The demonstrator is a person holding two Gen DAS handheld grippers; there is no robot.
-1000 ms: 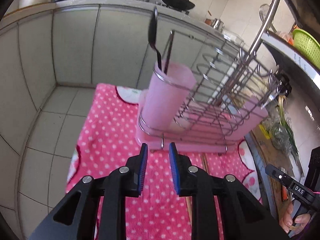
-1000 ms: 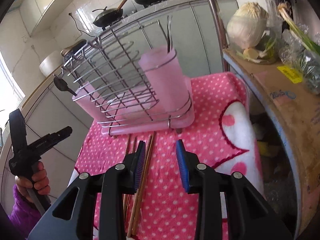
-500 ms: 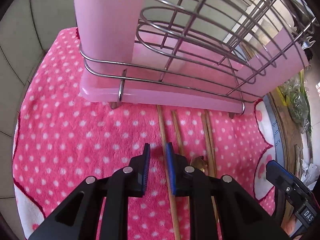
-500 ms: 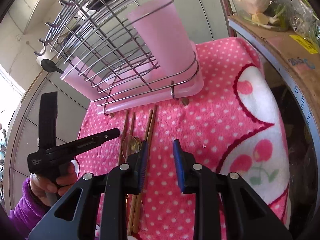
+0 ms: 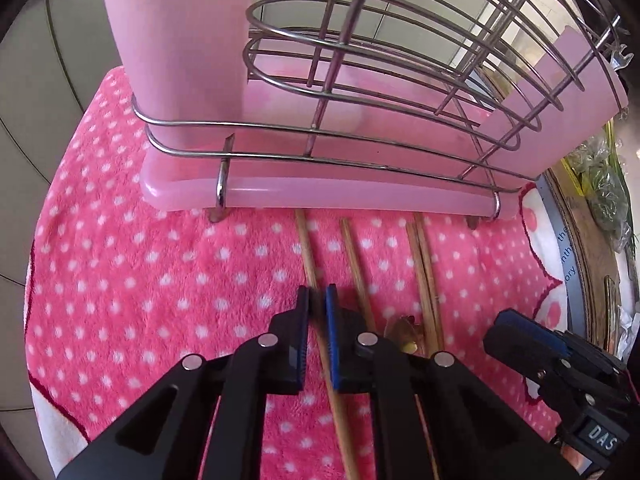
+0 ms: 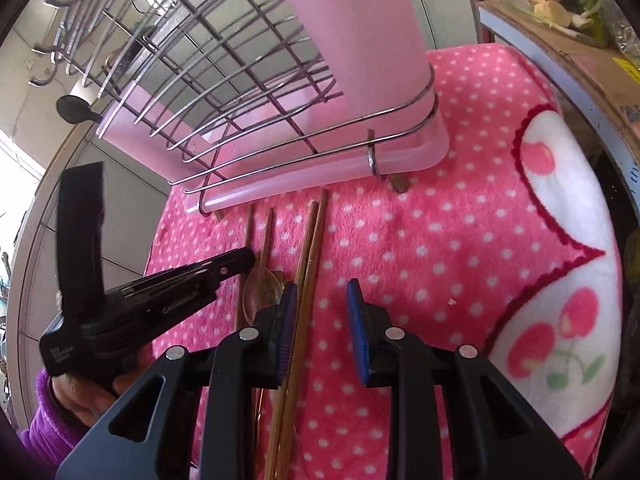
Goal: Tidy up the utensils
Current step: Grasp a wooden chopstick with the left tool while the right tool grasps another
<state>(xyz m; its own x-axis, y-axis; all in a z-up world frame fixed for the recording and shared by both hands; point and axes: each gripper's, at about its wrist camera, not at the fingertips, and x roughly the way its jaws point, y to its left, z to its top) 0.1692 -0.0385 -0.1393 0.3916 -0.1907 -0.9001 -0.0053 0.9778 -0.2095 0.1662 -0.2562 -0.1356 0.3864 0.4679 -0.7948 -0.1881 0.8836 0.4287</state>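
Observation:
Several wooden chopsticks lie on a pink dotted towel in front of a pink wire dish rack. My left gripper points steeply down, its jaws closing with the pads pressed on the leftmost chopstick. Beside it lie another chopstick, a close pair and a spoon. In the right wrist view, my right gripper is open over the towel, and the chopstick pair runs just inside its left pad. The spoon lies to its left, next to the left gripper.
A tall pink cup stands in the rack's corner ring. A black ladle hangs at the rack's far end. A cardboard box with vegetables borders the towel on the right. Tiled cabinet fronts rise behind.
Both grippers have dropped towards the towel and closer to the chopsticks. The left jaws have narrowed onto the leftmost chopstick. The right jaws have narrowed slightly.

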